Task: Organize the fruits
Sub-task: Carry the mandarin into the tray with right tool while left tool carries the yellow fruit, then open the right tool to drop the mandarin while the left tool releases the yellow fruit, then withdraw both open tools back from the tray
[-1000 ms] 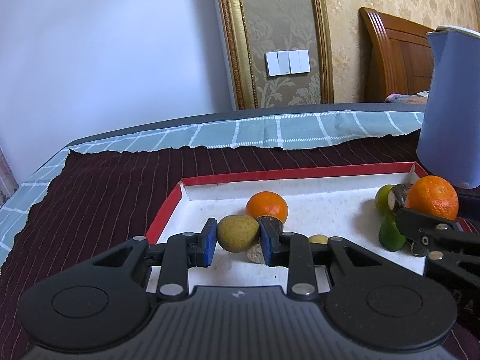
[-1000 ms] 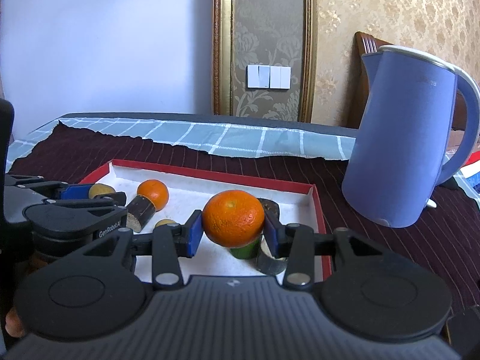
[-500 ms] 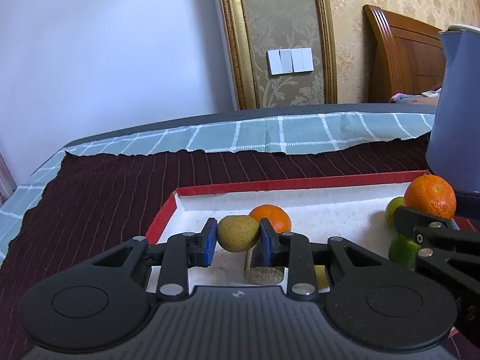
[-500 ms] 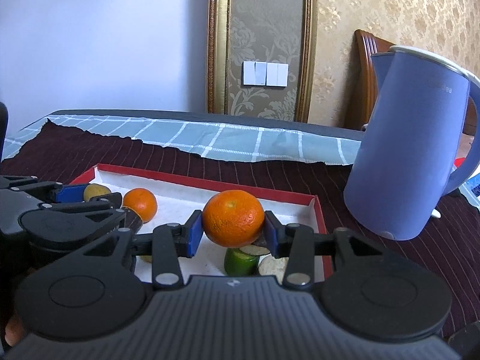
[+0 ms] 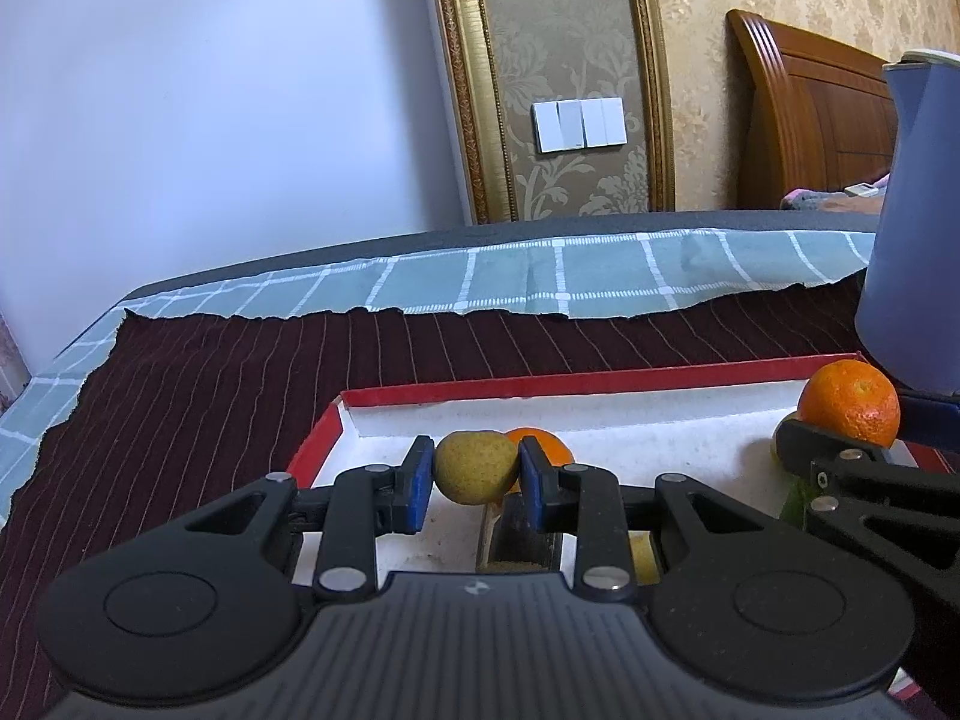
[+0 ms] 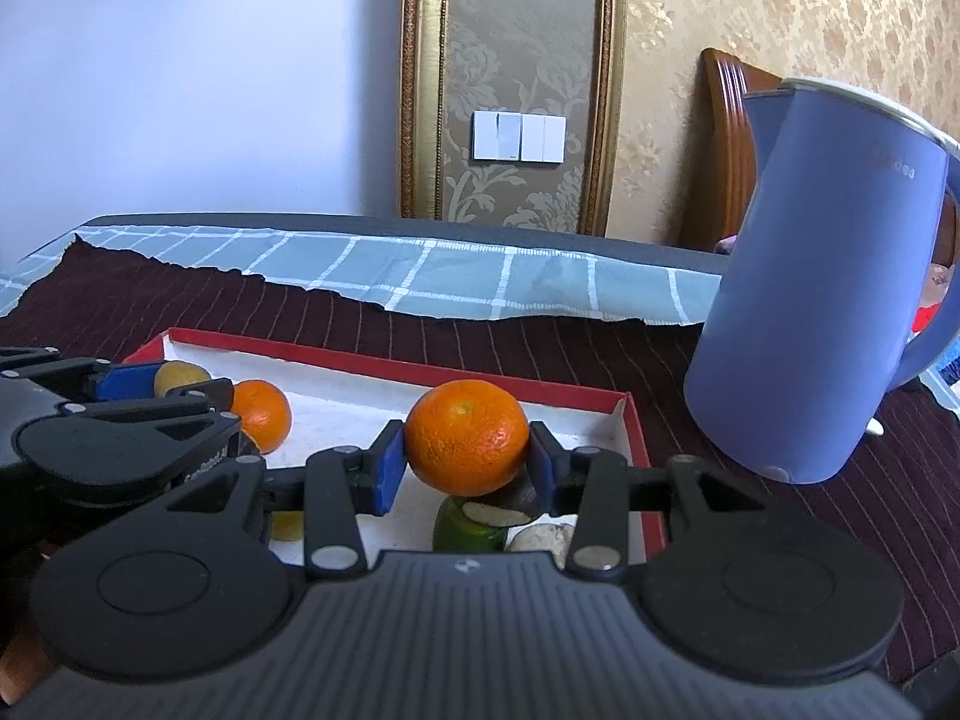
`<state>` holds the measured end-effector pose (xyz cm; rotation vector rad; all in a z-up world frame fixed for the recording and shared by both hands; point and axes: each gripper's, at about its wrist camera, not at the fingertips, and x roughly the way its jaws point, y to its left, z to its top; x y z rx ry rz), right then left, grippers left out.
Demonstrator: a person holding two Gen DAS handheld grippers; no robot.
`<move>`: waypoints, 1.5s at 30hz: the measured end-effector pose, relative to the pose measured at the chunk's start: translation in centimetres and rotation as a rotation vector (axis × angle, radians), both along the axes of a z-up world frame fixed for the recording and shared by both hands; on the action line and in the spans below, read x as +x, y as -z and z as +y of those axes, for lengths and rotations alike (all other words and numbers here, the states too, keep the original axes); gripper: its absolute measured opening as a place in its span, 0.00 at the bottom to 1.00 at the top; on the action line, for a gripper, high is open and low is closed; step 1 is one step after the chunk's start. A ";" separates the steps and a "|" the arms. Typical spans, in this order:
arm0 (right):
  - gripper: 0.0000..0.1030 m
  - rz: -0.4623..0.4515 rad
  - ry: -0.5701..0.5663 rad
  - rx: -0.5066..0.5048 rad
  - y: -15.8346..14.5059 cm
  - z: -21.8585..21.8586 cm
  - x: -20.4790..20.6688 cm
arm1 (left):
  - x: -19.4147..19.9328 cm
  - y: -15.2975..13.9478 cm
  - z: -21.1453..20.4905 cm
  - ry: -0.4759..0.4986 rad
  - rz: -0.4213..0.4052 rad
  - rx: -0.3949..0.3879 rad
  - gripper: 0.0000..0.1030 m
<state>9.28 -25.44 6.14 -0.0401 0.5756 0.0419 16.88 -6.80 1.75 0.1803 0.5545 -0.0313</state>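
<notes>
Up above the red-rimmed tray (image 5: 600,383), the left gripper (image 5: 477,475) clamps a yellow-green fruit (image 5: 476,466) between its blue pads, while the right gripper (image 6: 467,455) grips an orange (image 6: 467,444). Down in the tray lie a second orange (image 6: 261,415) and a green lime (image 6: 465,531). Right of the tray stands a blue kettle (image 6: 822,312) on the dark striped cloth (image 5: 240,372).

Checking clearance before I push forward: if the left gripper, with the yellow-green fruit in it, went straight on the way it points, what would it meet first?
Probably the loose orange lying in the red-rimmed tray, just behind the yellow-green fruit held by the left gripper. Depth is hard to judge; it might pass over it.
</notes>
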 end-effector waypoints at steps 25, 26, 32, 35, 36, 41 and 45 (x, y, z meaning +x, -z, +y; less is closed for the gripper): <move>0.54 -0.019 0.022 -0.018 -0.1 0.0 0.1 | 0.7 0.0 0.4 -0.021 0.024 -0.009 0.32; 0.56 -0.024 0.022 -0.015 -0.3 0.0 -0.2 | 0.6 -0.1 0.5 -0.023 0.025 -0.011 0.38; 0.67 -0.078 0.033 0.001 -1.4 -0.6 -2.5 | -1.2 -0.9 1.0 -0.031 -0.024 -0.011 0.62; 0.68 -0.104 0.036 0.009 -1.8 -0.9 -4.1 | -2.2 -1.2 1.2 -0.024 -0.024 -0.027 0.62; 0.69 -0.109 0.035 0.016 -2.0 -1.0 -4.7 | -2.5 -1.3 1.2 -0.020 -0.024 -0.029 0.62; 0.78 -0.130 0.029 0.023 -2.2 -1.0 -6.7 | -4.3 -1.4 1.1 0.000 -0.026 -0.027 0.62; 0.82 -0.135 0.030 0.033 -2.1 -1.0 -7.8 | -5.6 -1.5 1.3 0.002 -0.027 -0.033 0.65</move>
